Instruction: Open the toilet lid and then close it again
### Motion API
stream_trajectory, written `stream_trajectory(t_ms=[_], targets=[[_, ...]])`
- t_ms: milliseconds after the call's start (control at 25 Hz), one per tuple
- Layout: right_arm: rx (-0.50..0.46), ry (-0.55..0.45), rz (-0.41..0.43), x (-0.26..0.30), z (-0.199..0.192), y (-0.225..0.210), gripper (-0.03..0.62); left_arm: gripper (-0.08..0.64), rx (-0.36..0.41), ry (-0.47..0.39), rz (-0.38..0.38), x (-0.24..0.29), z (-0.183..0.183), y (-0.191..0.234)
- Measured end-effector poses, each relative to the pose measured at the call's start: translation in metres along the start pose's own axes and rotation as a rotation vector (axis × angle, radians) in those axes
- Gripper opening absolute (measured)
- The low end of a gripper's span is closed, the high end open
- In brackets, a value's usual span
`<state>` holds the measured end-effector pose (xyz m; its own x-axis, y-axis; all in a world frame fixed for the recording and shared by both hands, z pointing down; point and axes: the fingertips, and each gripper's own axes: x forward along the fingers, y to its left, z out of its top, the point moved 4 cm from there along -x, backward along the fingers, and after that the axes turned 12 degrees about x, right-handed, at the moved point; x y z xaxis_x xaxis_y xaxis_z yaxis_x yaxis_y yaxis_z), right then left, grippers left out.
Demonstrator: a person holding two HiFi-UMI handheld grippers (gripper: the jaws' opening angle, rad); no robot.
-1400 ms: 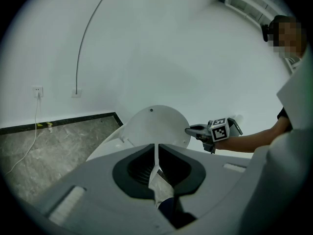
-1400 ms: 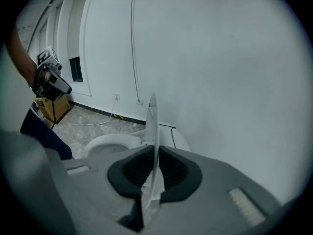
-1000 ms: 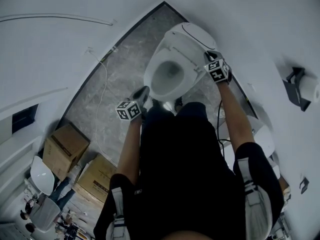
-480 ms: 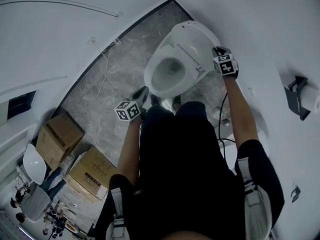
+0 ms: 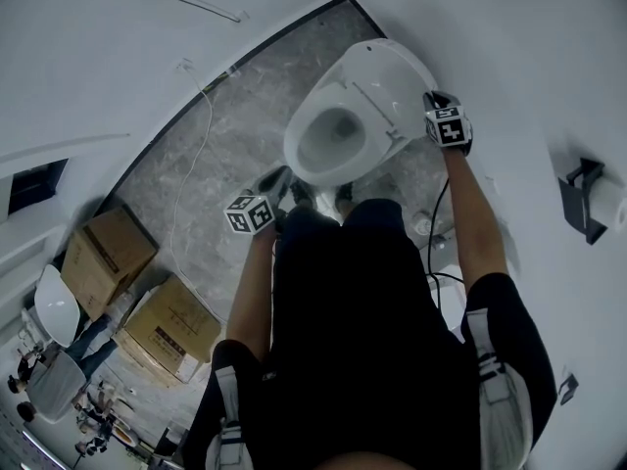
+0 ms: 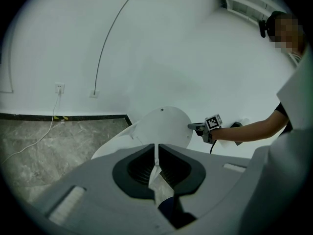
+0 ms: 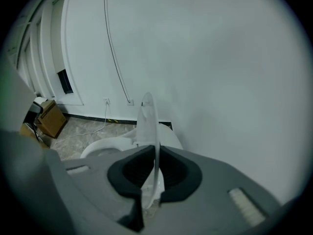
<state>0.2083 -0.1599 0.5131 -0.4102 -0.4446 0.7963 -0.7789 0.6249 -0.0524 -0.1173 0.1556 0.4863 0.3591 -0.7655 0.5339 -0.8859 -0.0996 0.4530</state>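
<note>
The white toilet (image 5: 338, 135) stands against the wall with its bowl showing. Its lid (image 5: 384, 74) is raised, and in the left gripper view the lid (image 6: 164, 126) appears as a round upright disc. My right gripper (image 5: 431, 99) is at the lid's right rim and shut on it. In the right gripper view the lid's thin edge (image 7: 148, 112) runs edge-on between the jaws of the right gripper (image 7: 155, 155). My left gripper (image 5: 279, 177) hangs in front of the bowl, apart from the toilet. This left gripper (image 6: 156, 153) is shut with nothing in it.
Two cardboard boxes (image 5: 106, 255) (image 5: 171, 326) sit on the grey stone floor (image 5: 235, 116) at the left. A white cable (image 5: 191, 164) trails across that floor from a wall socket (image 6: 59, 88). A paper holder (image 5: 586, 199) is fixed to the right wall. The person's legs stand right before the bowl.
The right gripper has shifted a little right and up in the picture with the lid's rim in it, and the lid now shows a broader face. The left gripper has shifted slightly.
</note>
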Motion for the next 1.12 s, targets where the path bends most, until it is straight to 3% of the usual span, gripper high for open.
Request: stream_trajectory(t_ms=[1120], targets=[[0.035,-0.01,-0.024,-0.011,-0.009,0.032,0.031,0.035,-0.065,-0.027,0.001,-0.021,-0.019,0.014]])
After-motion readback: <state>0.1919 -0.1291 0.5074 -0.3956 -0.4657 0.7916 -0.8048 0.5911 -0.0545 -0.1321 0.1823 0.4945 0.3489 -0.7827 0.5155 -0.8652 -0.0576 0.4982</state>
